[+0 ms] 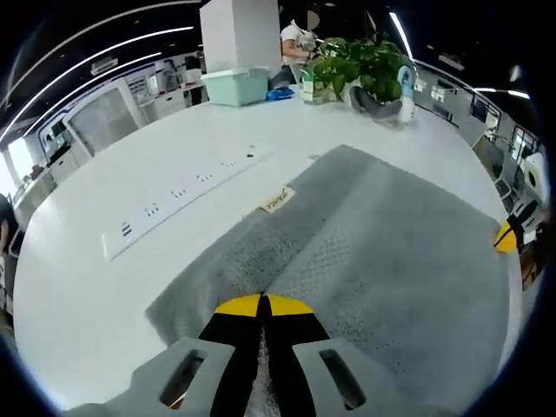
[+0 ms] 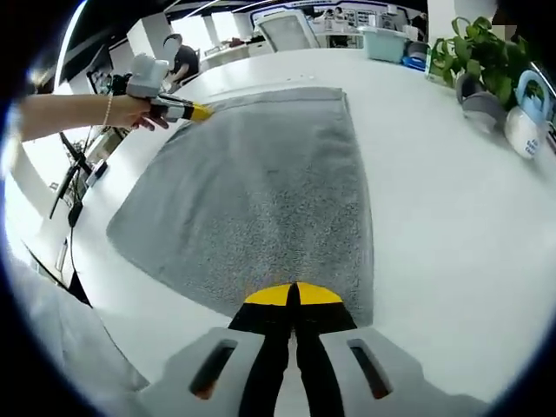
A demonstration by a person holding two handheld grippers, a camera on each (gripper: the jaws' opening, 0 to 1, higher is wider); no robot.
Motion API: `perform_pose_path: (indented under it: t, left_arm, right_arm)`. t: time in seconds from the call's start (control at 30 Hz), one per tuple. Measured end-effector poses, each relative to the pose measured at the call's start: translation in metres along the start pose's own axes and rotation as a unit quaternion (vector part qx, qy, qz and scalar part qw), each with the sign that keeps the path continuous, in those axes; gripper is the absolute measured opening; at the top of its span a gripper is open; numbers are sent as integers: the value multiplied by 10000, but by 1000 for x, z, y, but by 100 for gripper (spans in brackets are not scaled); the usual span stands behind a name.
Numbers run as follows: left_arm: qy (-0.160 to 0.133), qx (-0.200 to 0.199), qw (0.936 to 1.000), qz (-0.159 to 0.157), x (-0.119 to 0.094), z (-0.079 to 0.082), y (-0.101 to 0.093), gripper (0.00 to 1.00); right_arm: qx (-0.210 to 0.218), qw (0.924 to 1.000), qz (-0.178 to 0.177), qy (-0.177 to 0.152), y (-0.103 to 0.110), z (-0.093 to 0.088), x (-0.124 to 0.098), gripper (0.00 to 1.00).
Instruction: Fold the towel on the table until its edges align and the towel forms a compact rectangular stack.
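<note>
A grey towel (image 1: pixel 391 252) lies spread flat on the white table (image 1: pixel 78 287), with a small label (image 1: pixel 278 200) on it. My left gripper (image 1: pixel 261 305) is shut on the towel's near corner, where the cloth rises in a ridge to its yellow tips. The right gripper's yellow tip (image 1: pixel 506 236) meets the towel's far right edge. In the right gripper view the towel (image 2: pixel 261 182) stretches away from my right gripper (image 2: pixel 294 294), which is shut on its near edge. The left gripper (image 2: pixel 189 111), held by a hand (image 2: pixel 130 111), pinches the far left corner.
A white power strip (image 1: pixel 174 195) lies left of the towel. A teal box (image 1: pixel 236 85), a potted plant (image 1: pixel 356 65) and a white-and-blue item (image 1: pixel 406 91) stand at the far edge. The plant (image 2: pixel 478 48) and a bottle (image 2: pixel 526 122) sit right of the towel.
</note>
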State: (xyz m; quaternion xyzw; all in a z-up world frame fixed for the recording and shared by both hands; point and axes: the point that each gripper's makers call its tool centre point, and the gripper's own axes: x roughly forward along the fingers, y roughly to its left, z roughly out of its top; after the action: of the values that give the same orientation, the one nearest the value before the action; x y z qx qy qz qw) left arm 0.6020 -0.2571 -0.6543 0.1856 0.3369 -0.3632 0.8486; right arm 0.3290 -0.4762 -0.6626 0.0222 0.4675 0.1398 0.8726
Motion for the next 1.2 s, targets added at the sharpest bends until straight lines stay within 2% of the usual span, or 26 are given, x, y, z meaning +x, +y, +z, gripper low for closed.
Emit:
perform_pose_path:
  t: [0.4,0.53,0.57,0.6,0.77,0.83,0.9,0.97,1.1,1.2]
  left_arm:
    - [-42,-27,10000,-49,3,7,-1,1]
    - [-20,351,9994,-19,2,7,-3,2]
    - [-9,420,9991,31,2,7,-3,2]
    - [-7,454,9990,57,2,8,-4,2]
    - [-74,422,9989,169,2,8,-3,1]
    - [-77,417,9989,202,1,9,-2,1]
    - [-170,128,9995,242,-1,10,-1,1]
    - [-276,-6,9993,234,-5,14,1,1]
    - [-444,92,9987,250,-22,20,2,1]
    - [-556,-37,9981,266,-37,20,2,1]
  right_arm:
    - [83,9999,139,53,10,-2,0,0]
    - [30,9998,185,59,11,-2,1,0]
    - [-205,9994,294,-4,12,0,1,0]
    - [-194,9994,289,-12,11,-1,1,0]
    - [-92,9993,329,-119,14,0,0,0]
    - [-52,9990,426,-152,17,1,0,5]
    - [-72,9985,502,-190,19,3,-1,8]
    - [-146,9978,575,-294,22,8,-3,13]
    - [-317,9952,673,-631,22,23,-11,15]
    - [-493,9951,661,-553,17,23,-14,16]
